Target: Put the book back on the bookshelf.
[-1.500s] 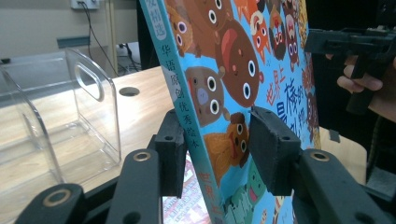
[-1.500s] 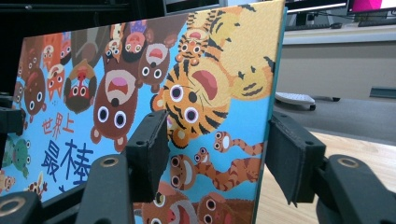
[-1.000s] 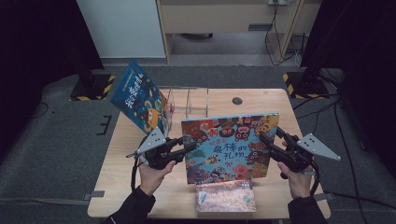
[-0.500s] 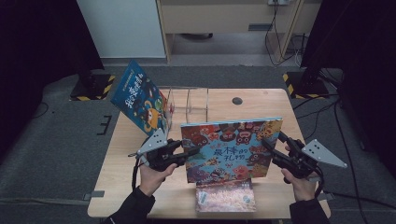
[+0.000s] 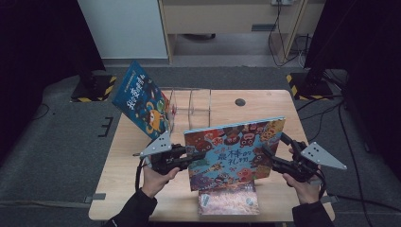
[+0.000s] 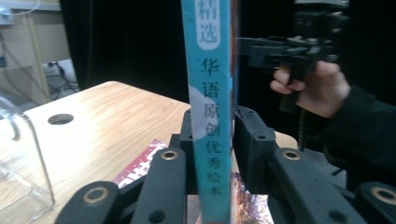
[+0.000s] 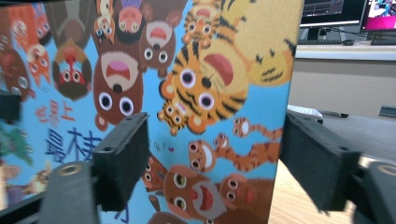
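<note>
Wooden surface (image 5: 142, 156) in dark room. Left tongs (image 5: 197, 155) pinch spine edge of colourful animal-cover picture book (image 5: 231, 151), held upright above surface; jaws just closing. Right tongs (image 5: 269, 153) spread, just opening, releasing book. Next, likely: carry to clear wire rack (image 5: 191, 106).

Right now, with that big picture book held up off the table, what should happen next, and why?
Probably carry the picture book toward the clear rack with the left hand-held gripper. That one clamps the spine edge, while the right hand-held gripper has just been opening, its pads apart around the other edge.
</note>
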`<act>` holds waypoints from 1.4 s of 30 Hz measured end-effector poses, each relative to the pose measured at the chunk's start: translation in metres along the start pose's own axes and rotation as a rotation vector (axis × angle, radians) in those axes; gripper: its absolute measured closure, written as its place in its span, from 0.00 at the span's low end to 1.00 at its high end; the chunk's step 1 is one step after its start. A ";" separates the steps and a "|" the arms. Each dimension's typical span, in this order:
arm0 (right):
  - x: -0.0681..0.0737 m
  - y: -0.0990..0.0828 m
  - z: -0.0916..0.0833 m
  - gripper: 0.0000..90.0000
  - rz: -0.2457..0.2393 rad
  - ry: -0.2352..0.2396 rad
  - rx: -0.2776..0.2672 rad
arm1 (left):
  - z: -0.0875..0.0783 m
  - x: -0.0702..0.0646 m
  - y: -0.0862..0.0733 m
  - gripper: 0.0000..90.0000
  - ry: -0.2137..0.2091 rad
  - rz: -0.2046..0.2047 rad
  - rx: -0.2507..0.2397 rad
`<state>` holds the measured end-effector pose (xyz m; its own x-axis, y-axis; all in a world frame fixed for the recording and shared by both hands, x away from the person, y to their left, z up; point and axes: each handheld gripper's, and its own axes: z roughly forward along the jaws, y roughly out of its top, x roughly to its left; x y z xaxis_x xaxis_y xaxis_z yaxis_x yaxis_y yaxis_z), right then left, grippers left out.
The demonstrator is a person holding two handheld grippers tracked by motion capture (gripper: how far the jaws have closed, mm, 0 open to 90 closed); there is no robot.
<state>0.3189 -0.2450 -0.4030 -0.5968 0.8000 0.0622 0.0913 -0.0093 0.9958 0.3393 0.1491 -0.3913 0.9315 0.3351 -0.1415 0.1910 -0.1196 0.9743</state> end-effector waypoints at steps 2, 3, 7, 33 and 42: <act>-0.004 -0.004 0.006 0.22 0.012 0.003 0.024 | 0.001 -0.003 0.002 0.85 0.010 0.027 0.011; -0.006 -0.006 0.009 0.21 0.012 0.004 0.028 | 0.001 -0.005 0.004 0.83 0.035 0.050 0.030; -0.007 -0.009 0.020 0.19 0.009 0.023 0.057 | 0.000 0.001 0.001 0.82 0.025 0.029 0.030; -0.017 -0.013 0.028 0.24 0.076 0.126 0.133 | 0.003 -0.008 0.009 0.85 0.029 0.034 0.038; -0.010 -0.009 0.024 0.26 -0.005 0.111 0.106 | -0.001 -0.007 0.013 0.85 0.031 0.072 0.065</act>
<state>0.3432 -0.2387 -0.4140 -0.6813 0.7286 0.0704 0.1684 0.0624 0.9837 0.3353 0.1457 -0.3771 0.9338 0.3519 -0.0650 0.1444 -0.2044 0.9682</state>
